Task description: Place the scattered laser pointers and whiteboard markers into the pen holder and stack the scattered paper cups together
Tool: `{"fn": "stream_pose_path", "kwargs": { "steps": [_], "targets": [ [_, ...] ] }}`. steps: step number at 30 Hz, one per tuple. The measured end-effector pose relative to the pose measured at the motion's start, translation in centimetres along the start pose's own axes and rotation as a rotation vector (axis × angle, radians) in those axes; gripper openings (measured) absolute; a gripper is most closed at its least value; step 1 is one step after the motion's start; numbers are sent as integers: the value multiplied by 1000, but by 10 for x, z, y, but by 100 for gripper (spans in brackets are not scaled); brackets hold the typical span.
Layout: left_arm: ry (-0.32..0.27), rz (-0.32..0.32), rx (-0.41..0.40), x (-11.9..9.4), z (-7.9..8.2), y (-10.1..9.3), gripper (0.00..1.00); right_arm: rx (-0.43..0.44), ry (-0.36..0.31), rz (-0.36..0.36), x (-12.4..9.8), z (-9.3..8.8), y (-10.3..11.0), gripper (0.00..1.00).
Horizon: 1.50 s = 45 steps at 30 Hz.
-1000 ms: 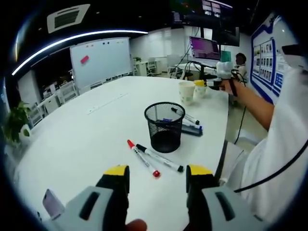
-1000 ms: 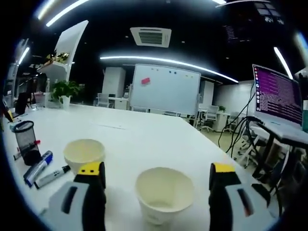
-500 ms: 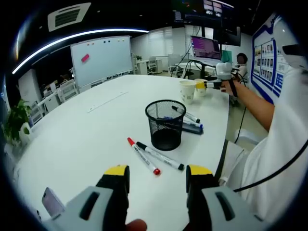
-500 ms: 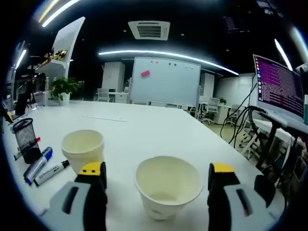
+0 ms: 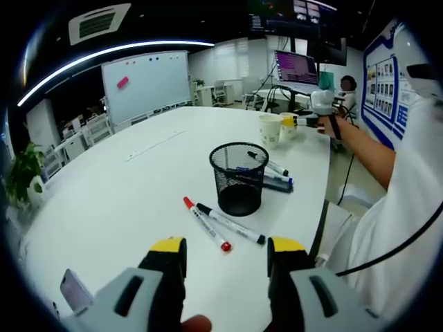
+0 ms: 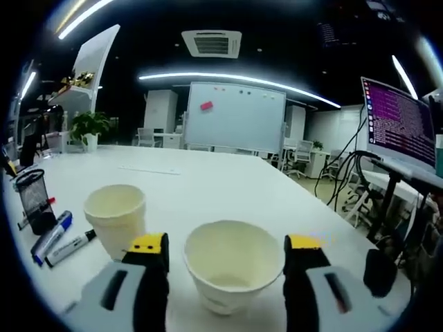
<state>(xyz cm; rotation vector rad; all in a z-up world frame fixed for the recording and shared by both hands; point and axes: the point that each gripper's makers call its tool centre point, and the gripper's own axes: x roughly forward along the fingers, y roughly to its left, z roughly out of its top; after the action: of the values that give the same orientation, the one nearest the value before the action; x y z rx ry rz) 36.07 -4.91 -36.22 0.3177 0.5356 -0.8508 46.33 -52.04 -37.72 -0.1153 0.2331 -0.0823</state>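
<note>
1. The right tool (image 6: 225, 249) stands with its jaws spread wide on either side of a paper cup (image 6: 227, 271). The cup sits upright on the white worktop (image 6: 208, 190), mouth up, directly ahead between the two yellow tips. I cannot tell whether the jaws touch its wall yet.
2. A second paper cup (image 6: 115, 216) stands upright just beside the first, off to that tool's left and slightly farther away. Judging by the task, stacking turns on this: the cup between the jaws must travel left and come down over, or into, its neighbour.
3. The left tool (image 5: 226, 252) hangs open and empty above the near edge of the worktop. Ahead of it lie a red-capped marker (image 5: 205, 225) and a black marker (image 5: 229, 224), side by side, their long axes running diagonally away from the jaws toward the mesh pen holder (image 5: 238, 179).
4. More pens (image 5: 271, 176) lie just behind the pen holder, between it and the cups.
5. The right tool is clearly nearer the cups; the left is nearer the markers and holder.
6. A phone (image 5: 75, 292) lies at the left tool's near left.
</note>
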Motion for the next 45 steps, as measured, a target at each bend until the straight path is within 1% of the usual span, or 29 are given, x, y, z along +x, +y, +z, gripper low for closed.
{"fn": "stream_pose_path", "kwargs": {
  "steps": [5, 15, 19, 24, 31, 34, 40, 45],
  "targets": [
    [4, 1, 1, 0, -1, 0, 48, -1, -5, 7, 0, 1, 2, 56],
    [7, 5, -1, 1, -2, 1, 48, 1, -9, 10, 1, 1, 3, 56],
    [6, -6, 5, 0, 0, -3, 48, 12, -11, 15, 1, 1, 4, 56],
    [3, -3, 6, 0, -1, -1, 48, 11, -26, 11, 0, 5, 5, 55],
    [-4, 3, 8, -1, 0, 1, 48, 6, -91, -19, -7, 23, -1, 55],
    [-5, 2, 8, -2, 0, 0, 48, 11, -136, -36, -11, 34, -5, 55],
    [-7, 5, 8, -2, 0, 1, 48, 4, -195, -36, -14, 51, -3, 55],
    [-3, -4, 14, -2, -1, -2, 48, -19, -204, -18, -10, 60, 2, 55]
  ]
}}
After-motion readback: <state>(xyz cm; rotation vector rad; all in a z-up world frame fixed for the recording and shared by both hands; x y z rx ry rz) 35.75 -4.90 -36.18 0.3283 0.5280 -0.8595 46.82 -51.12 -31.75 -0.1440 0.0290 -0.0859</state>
